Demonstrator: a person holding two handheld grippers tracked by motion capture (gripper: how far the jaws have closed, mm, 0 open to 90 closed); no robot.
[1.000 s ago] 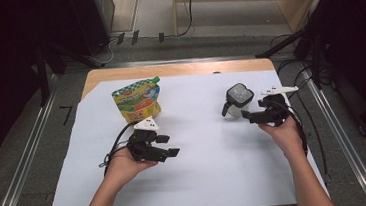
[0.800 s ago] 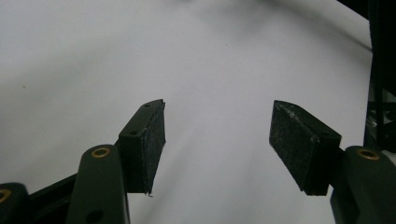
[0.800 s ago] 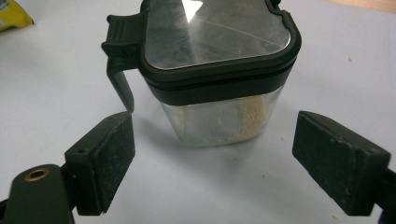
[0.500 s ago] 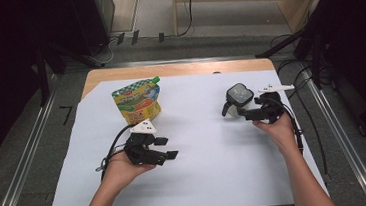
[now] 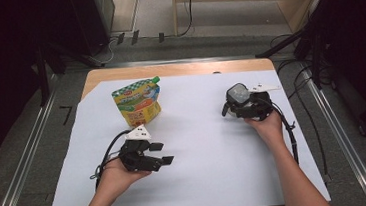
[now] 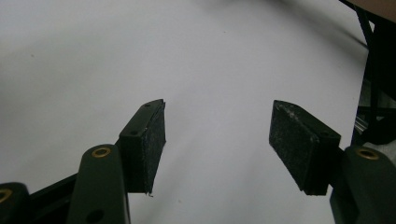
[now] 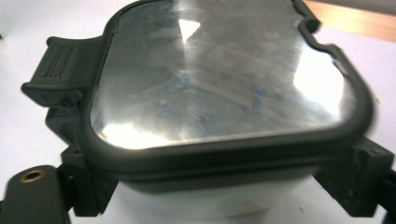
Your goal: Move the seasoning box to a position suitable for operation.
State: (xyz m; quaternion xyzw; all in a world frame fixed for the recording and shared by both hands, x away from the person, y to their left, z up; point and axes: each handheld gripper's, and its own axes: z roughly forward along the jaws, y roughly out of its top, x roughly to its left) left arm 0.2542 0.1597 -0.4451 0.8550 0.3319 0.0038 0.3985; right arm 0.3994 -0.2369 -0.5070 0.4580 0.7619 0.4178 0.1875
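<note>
A person's right gripper (image 5: pixel 233 109) pinches a dark-rimmed container with a clear lid (image 5: pixel 237 97) at the right of the white-covered counter (image 5: pixel 207 176), its jaws pressed against the container's two sides, as the right gripper view shows close up, the lid (image 7: pixel 219 79) glaring under the lights and a latch tab (image 7: pixel 58 70) jutting at its edge. The left gripper (image 5: pixel 161 153) rests low near the counter's front left, jaws spread over bare white sheet with nothing between them. The step in hand appears to be gripping the container; the next move likely calls for a steady hold, since the pads sit on its smooth sides. A green and yellow spouted pouch (image 5: pixel 137 103) lies well apart at the far left. Beyond the counter, grey floor, cables and wooden furniture fade into a dim room.
</note>
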